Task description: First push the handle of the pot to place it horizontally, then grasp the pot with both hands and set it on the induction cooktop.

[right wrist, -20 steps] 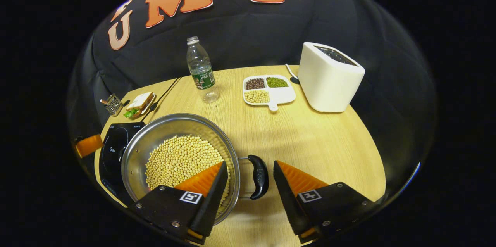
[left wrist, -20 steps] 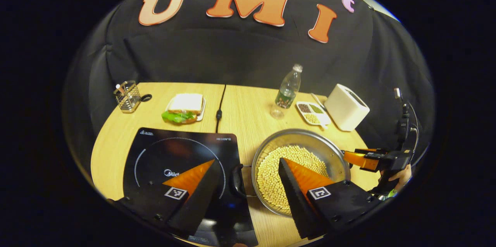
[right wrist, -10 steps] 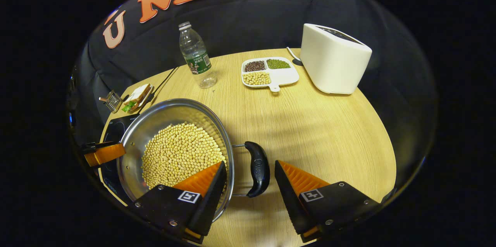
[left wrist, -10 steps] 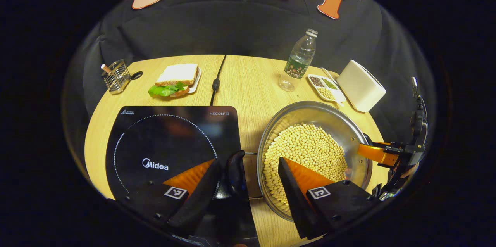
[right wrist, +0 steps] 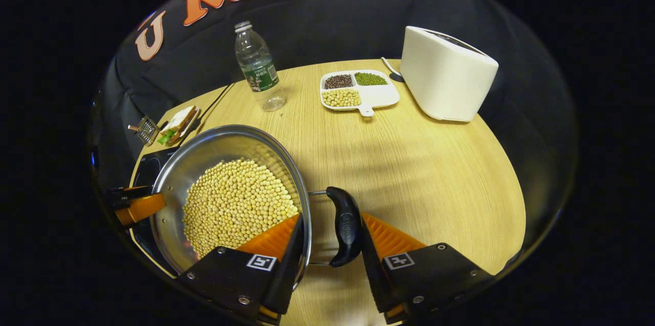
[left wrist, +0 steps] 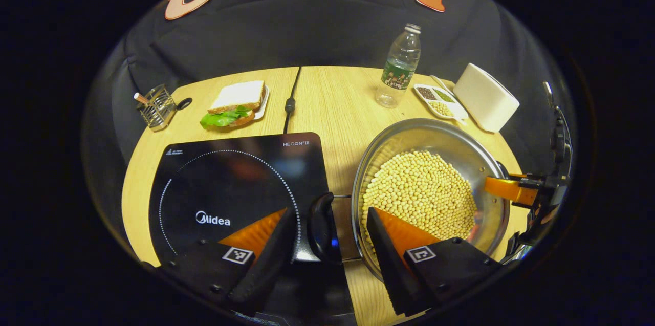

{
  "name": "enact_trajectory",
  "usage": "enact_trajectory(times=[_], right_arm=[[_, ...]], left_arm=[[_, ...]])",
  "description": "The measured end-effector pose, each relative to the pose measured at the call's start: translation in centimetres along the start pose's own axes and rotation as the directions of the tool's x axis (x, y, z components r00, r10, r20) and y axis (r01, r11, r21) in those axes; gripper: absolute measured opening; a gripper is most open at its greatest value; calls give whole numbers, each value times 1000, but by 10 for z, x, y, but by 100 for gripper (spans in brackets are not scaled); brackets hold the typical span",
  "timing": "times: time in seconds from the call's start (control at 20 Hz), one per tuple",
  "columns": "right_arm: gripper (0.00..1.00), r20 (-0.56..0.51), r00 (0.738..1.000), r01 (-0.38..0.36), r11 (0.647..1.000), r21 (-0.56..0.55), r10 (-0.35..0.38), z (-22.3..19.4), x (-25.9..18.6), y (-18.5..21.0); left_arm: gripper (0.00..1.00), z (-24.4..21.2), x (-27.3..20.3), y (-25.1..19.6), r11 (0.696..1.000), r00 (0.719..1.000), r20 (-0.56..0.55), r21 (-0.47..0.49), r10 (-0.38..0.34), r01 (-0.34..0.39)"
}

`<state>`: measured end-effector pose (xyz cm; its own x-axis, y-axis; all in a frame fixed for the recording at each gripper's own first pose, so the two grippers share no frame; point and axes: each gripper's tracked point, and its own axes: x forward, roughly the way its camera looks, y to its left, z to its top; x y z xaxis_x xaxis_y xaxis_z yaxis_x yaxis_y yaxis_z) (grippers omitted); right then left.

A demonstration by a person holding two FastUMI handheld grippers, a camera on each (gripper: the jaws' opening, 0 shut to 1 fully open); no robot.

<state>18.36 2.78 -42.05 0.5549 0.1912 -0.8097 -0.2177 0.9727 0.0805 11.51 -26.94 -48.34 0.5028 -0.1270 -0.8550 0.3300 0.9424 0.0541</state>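
pot (left wrist: pixel 430 162): steel, filled with yellow beans, black side handles (right wrist: pixel 344 226) level, upright | induction cooktop (left wrist: pixel 235 182): black, flat on surface, just left of pot, unoccupied

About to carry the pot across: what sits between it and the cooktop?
Left gripper view: only the pot's black side handle and a strip of bare table separate it from the cooktop.

Shiny metal pot (left wrist: pixel 476 147), glossy cooktop (left wrist: pixel 230 182), wood-grain table (right wrist: pixel 419 162).
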Motion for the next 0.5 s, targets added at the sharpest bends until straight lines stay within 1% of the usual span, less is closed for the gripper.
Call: enact_trajectory(times=[0.05, 0.1, 0.15, 0.2, 0.25, 0.3, 0.35, 0.4, 0.45, 0.5], right_arm=[[61, 6, 1000, -7, 1000, -4, 7, 0, 0, 0], [60, 16, 1000, -9, 1000, -5, 10, 0, 0, 0], [60, 22, 1000, -8, 1000, -7, 8, 1, 0, -1], [59, 26, 1000, -10, 1000, -13, 11, 1, 1, 0], [58, 30, 1000, -11, 1000, -7, 11, 0, -2, -1], [54, 36, 999, -14, 1000, 10, 14, 2, -2, 0], [52, 33, 999, -19, 1000, 25, 18, 0, -1, 1], [48, 34, 999, -18, 999, 33, 17, -1, -2, 1], [48, 30, 999, -13, 999, 36, 12, -2, -3, 1], [46, 23, 1000, -11, 999, 45, 10, -5, -6, 1]], left_arm=[[89, -1, -5, -2, 1000, 1000, -7, 21, 13, -13], [82, -2, 1, -8, 998, 1000, -1, 53, 18, -18], [75, -4, 0, -8, 996, 999, -15, 69, 50, -49], [68, -2, -2, -9, 994, 998, -23, 92, 59, -56], [65, -1, 2, -8, 997, 998, -34, 65, 50, -47], [58, -4, -2, -11, 999, 997, -58, 0, 41, -41], [58, -2, -1, -10, 999, 998, -58, -24, 31, -33], [54, -5, -2, -11, 999, 997, -77, -20, 30, -31], [53, -5, -2, -11, 1000, 997, -77, -7, 27, -28], [50, -7, -3, -15, 1000, 996, -87, -14, 22, -24]])
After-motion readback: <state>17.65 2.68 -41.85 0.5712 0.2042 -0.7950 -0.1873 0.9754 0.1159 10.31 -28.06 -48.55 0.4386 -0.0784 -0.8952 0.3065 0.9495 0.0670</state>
